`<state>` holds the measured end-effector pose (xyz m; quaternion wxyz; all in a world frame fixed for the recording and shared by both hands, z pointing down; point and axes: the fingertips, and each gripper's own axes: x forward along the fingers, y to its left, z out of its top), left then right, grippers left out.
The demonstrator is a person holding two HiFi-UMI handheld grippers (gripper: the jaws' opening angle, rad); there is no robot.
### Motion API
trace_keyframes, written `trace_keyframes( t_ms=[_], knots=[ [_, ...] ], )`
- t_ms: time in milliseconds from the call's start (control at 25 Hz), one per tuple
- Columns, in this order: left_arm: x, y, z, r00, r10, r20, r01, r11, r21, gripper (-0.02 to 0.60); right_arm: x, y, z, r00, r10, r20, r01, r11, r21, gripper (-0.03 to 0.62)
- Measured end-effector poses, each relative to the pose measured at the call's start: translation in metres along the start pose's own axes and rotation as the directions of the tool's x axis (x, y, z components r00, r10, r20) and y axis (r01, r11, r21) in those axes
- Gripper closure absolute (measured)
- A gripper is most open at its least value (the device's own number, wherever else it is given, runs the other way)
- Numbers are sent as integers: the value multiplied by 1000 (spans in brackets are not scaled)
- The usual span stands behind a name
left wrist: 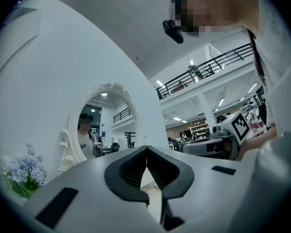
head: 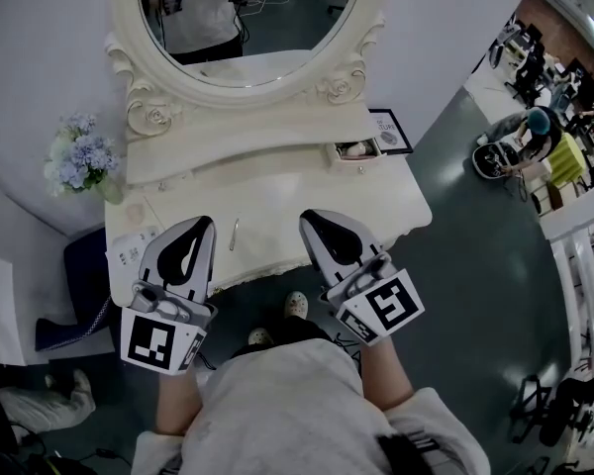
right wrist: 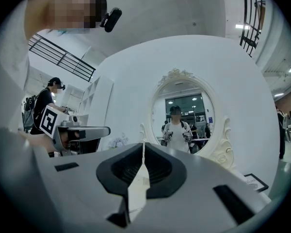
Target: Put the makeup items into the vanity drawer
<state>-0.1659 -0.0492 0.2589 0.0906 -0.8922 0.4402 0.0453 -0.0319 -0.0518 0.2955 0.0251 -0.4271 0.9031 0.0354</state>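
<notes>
My left gripper [head: 204, 226] and right gripper [head: 311, 220] both pressed together, nothing pinched, above vanity top [head: 277, 194], slim pale stick [head: 235, 234] between them, open drawer [head: 354, 150] at one o'clock, framed card [head: 389, 132] print unreadable.

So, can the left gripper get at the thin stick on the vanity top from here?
Probably yes: the thin stick lies bare on the vanity top beside the left gripper, with nothing between them. Its jaws are shut and must open first.
</notes>
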Motion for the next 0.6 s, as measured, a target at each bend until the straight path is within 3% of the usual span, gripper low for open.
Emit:
trace_keyframes(
  t_ms=[600],
  knots=[
    [-3, 1, 3, 1000, -9, 9, 9, 1000, -5, 566, 0, 9, 3, 1000, 2, 7, -2, 1000, 9, 568]
  ],
)
